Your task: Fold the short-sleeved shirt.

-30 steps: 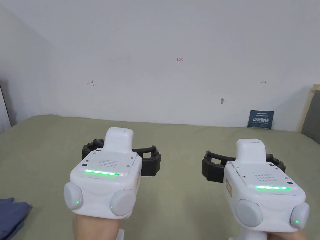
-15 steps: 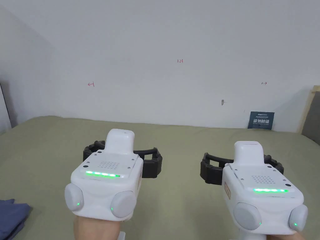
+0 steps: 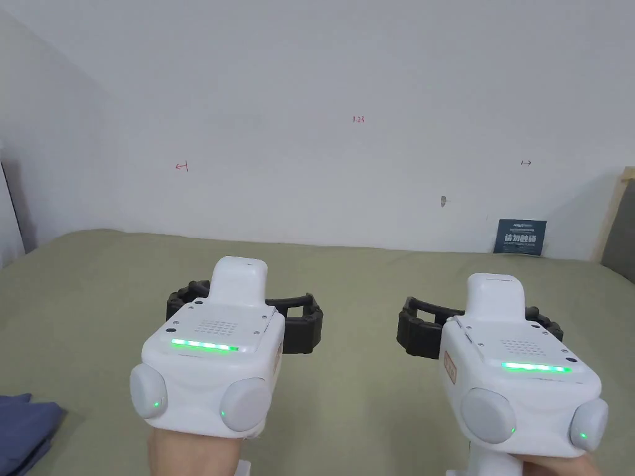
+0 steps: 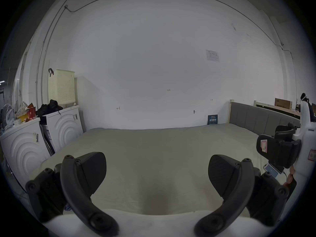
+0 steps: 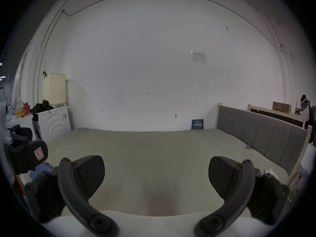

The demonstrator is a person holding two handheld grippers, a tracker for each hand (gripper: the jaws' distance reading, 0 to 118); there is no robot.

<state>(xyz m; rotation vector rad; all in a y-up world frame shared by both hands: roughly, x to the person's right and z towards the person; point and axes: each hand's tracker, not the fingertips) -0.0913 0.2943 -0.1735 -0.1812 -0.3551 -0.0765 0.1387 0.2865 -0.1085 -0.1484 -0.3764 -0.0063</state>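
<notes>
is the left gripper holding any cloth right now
No: the left gripper has its jaws spread wide with just the bare green bed sheet between them.

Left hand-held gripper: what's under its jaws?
Under the open left hand-held gripper lies bare olive bed sheet. The blue shirt lies off to its left. The gripper body hides the sheet directly beneath it.

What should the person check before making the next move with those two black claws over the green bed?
1. Left gripper open with nothing in it: ok.
2. Right gripper open with nothing in it: ok.
3. Blue garment in front of the grippers: not ok, it lies at the person's far left.
4. Garment spread flat: not ok, it looks bunched.
5. Garment is the short-sleeved shirt: cannot tell.
6. Bed sheet smooth where folding would happen: ok.
</notes>
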